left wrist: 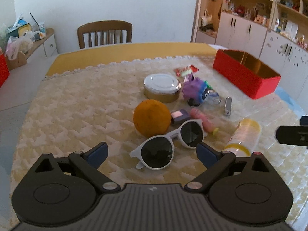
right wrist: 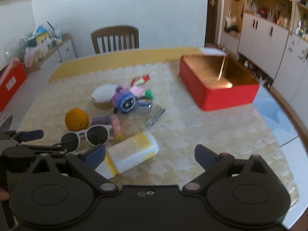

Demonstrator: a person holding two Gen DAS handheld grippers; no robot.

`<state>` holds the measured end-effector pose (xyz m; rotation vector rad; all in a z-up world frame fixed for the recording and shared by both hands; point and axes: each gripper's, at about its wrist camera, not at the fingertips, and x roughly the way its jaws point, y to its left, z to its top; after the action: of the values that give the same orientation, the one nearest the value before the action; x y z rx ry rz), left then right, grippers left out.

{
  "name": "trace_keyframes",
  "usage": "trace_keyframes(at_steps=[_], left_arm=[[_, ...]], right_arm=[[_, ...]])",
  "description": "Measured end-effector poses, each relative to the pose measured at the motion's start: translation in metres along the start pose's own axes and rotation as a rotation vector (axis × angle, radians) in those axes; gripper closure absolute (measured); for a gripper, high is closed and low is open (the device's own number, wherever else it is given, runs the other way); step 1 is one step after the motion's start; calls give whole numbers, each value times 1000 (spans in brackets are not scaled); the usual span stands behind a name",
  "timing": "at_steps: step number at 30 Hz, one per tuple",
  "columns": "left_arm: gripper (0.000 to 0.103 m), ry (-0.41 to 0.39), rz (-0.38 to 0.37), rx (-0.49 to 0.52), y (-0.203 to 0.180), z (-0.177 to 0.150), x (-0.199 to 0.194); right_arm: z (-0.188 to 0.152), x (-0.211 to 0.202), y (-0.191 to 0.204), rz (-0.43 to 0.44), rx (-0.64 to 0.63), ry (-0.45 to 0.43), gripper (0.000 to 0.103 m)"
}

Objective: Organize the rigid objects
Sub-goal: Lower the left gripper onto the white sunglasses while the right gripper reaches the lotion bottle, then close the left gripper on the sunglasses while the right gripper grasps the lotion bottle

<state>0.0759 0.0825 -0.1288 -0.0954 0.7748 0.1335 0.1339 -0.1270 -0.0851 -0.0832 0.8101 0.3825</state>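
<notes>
White sunglasses (left wrist: 169,144) lie on the quilted table, just ahead of my open left gripper (left wrist: 152,154), between its fingers. An orange (left wrist: 152,117), a round silver-lidded tin (left wrist: 162,87), a purple plush toy (left wrist: 194,89), a pink tube (left wrist: 203,119), nail clippers (left wrist: 227,105) and a yellow-white bottle (left wrist: 243,137) lie around them. My right gripper (right wrist: 150,156) is open and empty; its left finger is next to the bottle (right wrist: 130,153). The open red box (right wrist: 217,82) stands at the far right. The sunglasses (right wrist: 86,136) also show in the right wrist view.
A wooden chair (left wrist: 105,33) stands behind the table's far edge. Cabinets (left wrist: 250,28) line the right wall. A cluttered sideboard (left wrist: 25,38) is at the far left. A red snack packet (left wrist: 185,70) and a small clear jar (right wrist: 144,104) lie among the items.
</notes>
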Motion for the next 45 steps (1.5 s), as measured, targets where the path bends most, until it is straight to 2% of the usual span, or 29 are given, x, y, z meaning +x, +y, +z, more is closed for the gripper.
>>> trace_keyframes(at_steps=[4,12,15,18,20,24,30,35,45], left_arm=[[5,4,30,5,-1,-1,13],[18,37,42,-19,1,-1,33],[18,34,64,-7,1,-1,34],[24,40,75,-17,1,0,36],[25,40,91,-20,-1,2,37],[33,45,99,-25,-6,4,38],[44,46,106,-35,-9,5,37],[45,44,107,-35,-10,6,38],[45,35,108,-83,-11,6,17]], right_arm=[[5,24,4,-15,60,55,7],[7,55,10,-24,146,152,12],[8,59,15,-23,146,171,16],[10,62,17,-16,171,199,22],[10,64,17,-20,177,211,26],[11,64,19,-12,177,214,32],[12,60,19,-6,161,208,45],[11,54,15,-13,135,187,57],[14,41,-10,5,95,146,62]])
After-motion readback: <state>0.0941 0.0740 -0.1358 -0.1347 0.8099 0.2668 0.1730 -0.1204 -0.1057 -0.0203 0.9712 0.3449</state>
